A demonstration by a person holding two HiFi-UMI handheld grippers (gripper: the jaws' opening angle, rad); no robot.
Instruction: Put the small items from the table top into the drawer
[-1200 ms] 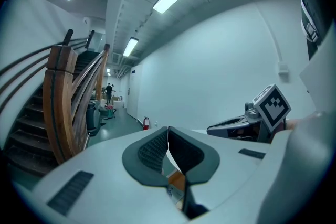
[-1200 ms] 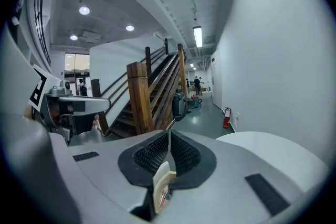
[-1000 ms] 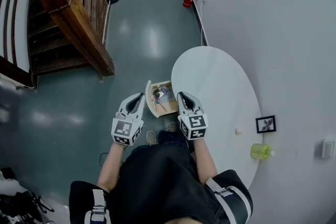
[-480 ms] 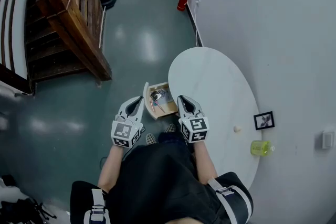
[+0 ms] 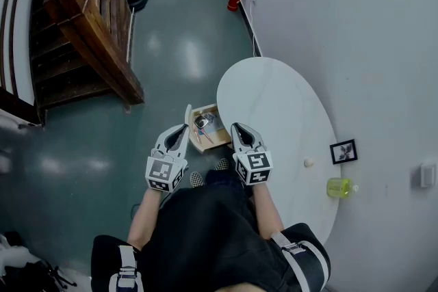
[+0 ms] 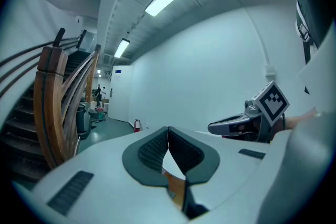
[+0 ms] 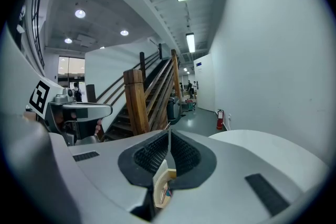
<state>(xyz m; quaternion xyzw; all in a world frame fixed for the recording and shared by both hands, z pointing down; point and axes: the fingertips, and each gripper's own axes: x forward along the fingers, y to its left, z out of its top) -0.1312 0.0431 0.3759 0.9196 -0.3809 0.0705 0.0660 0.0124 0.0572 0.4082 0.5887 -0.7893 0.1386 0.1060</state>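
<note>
Head view: the drawer [image 5: 219, 138] sticks out open at the left edge of the white table [image 5: 274, 106]. I can see a few small bits in it already, so part of the job looks done. Both my tools hang just in front of it, w/ the drawer between them: the left gripper [image 5: 178, 135] by its left side, the right gripper [image 5: 241, 133] by the table edge. Left on the top, well off to the right, are a small pale round thing [image 5: 308, 163], a little picture frame [image 5: 343, 152] and a yellow-green thing [image 5: 339, 187]. That last one is prob. a bottle, but it's too small to be sure. Left gripper view: jaws pressed together, nothing btw them, and a bit of drawer wood shows under the tips. Right gripper view: same, jaws closed and empty. The drawer peeks out below them and the table lies off to the right. So I think a good part is left: go to the right side, fetch those bits one at a time, drop them in. The drawer is not yet pushed in.
</note>
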